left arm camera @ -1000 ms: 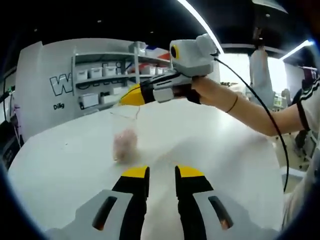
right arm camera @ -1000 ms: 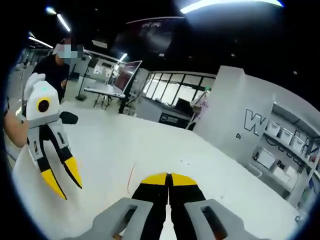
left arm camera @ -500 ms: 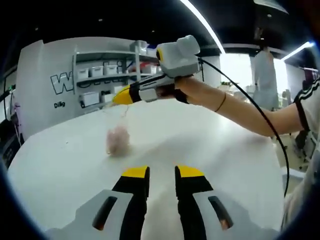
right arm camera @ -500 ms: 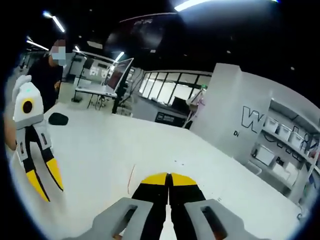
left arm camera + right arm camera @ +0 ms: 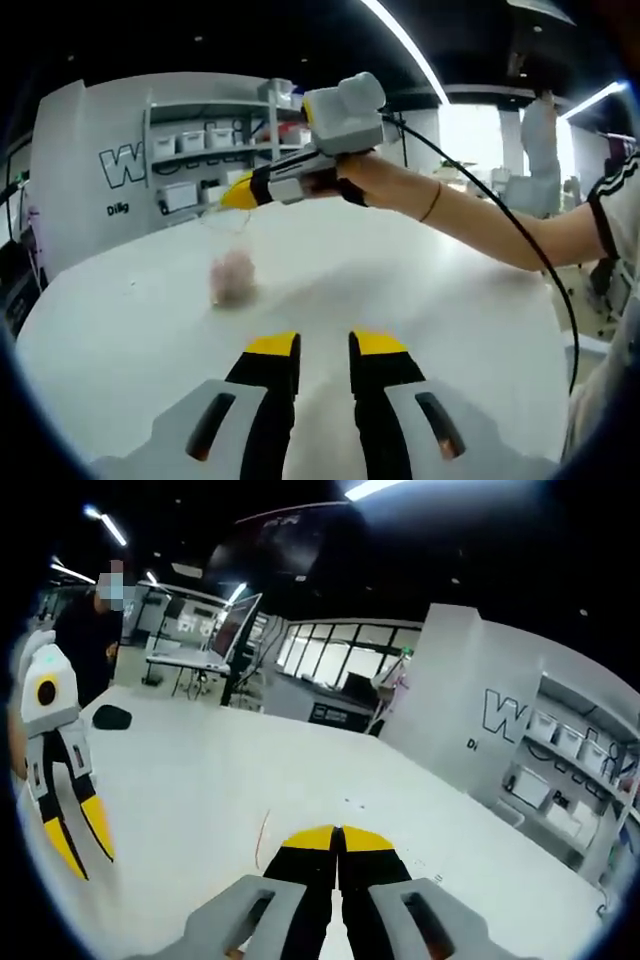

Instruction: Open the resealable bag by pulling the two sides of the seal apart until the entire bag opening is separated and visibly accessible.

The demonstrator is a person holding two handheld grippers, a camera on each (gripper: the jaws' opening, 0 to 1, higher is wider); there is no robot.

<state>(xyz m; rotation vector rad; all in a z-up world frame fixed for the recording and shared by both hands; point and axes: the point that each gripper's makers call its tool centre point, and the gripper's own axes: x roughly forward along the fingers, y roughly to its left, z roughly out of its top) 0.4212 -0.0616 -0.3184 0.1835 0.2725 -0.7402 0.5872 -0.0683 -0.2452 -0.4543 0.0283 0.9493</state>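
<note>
Right hand-held gripper (image 5: 337,832): jaws closed on one clear bag (image 5: 232,262). Left hand-held gripper (image 5: 325,345): slightly parted, empty, above tabletop (image 5: 420,290) at 6 o'clock.

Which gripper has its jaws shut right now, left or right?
The right gripper: its yellow tips meet with no gap, and a bag hangs below them in the left gripper view. The left gripper has open jaws with white table between them.

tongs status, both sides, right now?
Left tongs: open, nothing held.
Right tongs: closed on the clear bag's top edge, bag hanging above the white table.
</note>
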